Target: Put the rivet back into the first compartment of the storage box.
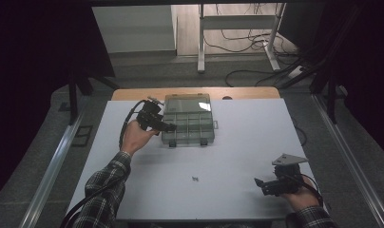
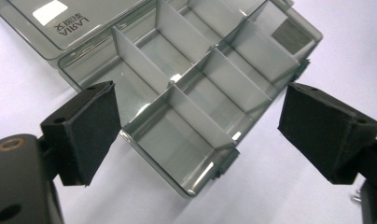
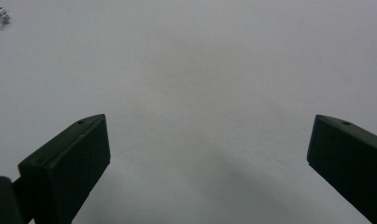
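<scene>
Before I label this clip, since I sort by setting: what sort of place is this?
Likely a lab or workshop recording bench: a white table between dark curtains, loose cables on the floor, and a clear compartment box.

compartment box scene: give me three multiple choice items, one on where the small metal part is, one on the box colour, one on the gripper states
1. Where does the small metal part lie?
A. inside the box
B. on the bare table, nearer the person than the box
C. between the right gripper's jaws

2. What colour is the compartment box?
A. clear grey
B. red
C. yellow

3. How do the jaws of the left gripper and the right gripper stand?
A. both shut
B. left shut, right open
C. both open

Answers:
1 B, the high view shows it alone on the white table.
2 A, its dividers show through smoky walls.
3 C, each gripper view shows a wide gap with nothing held.
</scene>
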The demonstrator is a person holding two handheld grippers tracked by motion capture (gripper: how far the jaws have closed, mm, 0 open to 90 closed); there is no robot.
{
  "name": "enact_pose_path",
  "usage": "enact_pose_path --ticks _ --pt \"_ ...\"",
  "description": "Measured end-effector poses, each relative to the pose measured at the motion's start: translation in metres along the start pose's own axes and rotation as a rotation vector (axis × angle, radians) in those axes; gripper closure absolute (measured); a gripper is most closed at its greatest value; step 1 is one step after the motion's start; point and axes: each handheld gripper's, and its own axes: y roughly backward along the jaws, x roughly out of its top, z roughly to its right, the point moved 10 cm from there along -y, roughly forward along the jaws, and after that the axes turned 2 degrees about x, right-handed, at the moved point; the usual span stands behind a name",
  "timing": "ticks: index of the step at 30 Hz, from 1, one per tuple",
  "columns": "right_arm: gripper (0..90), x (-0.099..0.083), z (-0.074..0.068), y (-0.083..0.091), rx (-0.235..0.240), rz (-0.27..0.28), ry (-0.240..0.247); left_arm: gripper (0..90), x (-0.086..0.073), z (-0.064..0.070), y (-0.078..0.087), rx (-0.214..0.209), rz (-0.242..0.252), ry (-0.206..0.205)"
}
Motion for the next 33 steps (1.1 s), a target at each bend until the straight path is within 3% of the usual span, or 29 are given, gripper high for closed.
enact_pose_path --ticks 10,17,23,33 --pt "0.0 0.000 0.000 0.000 -0.001 -0.001 0.000 1.7 -0.006 0.022 0.011 -0.008 0.013 -0.073" --pt "0.0 -0.001 0.000 0.000 -0.002 -0.001 0.000 0.0 -0.012 0.041 0.016 -0.012 0.020 -0.128" --pt "0.0 -0.001 0.000 0.000 -0.003 -0.002 0.003 0.0 -0.021 0.055 0.020 -0.015 0.031 -0.132" --pt "0.0 -0.001 0.000 0.000 -0.004 -0.002 0.003 0.0 -0.040 0.081 0.019 -0.059 0.020 -0.152"
